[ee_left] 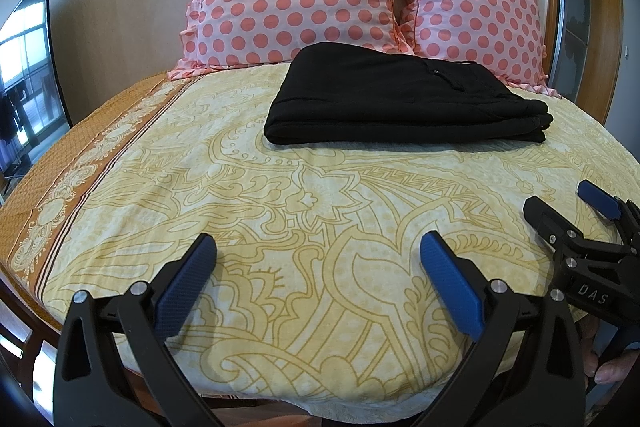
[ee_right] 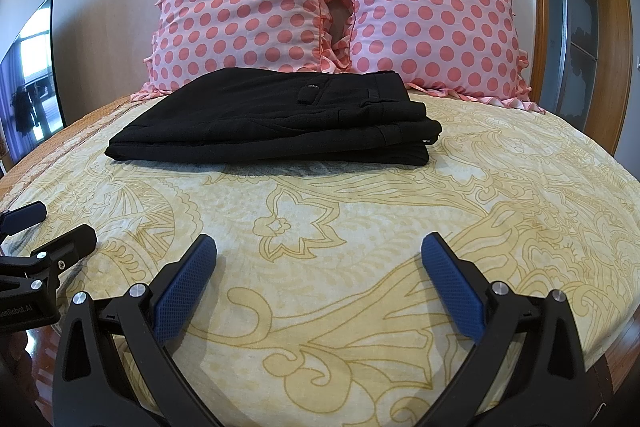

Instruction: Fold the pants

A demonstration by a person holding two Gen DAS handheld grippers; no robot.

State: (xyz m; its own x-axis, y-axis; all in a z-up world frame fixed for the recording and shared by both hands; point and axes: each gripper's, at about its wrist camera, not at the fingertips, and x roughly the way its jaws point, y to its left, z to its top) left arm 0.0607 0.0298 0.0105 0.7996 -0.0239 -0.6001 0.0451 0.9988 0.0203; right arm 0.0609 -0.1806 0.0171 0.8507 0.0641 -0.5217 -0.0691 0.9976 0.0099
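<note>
Black fabric, stacked in neat layers: the pants (ee_right: 276,115) lie folded flat on the yellow patterned bedsheet (ee_right: 360,227), just in front of two pink polka-dot pillows (ee_right: 248,3), waistband end to the right. And both tools sit back near the foot of the bed, well apart from the pants! The left gripper (ee_left: 316,255) holds its blue pads (ee_left: 188,279) spread wide, nothing between them. The right gripper (ee_right: 320,255) is just as wide, also empty. From the left camera, the right one shows at the edge, a hand (ee_left: 616,367) on its handle.
</note>
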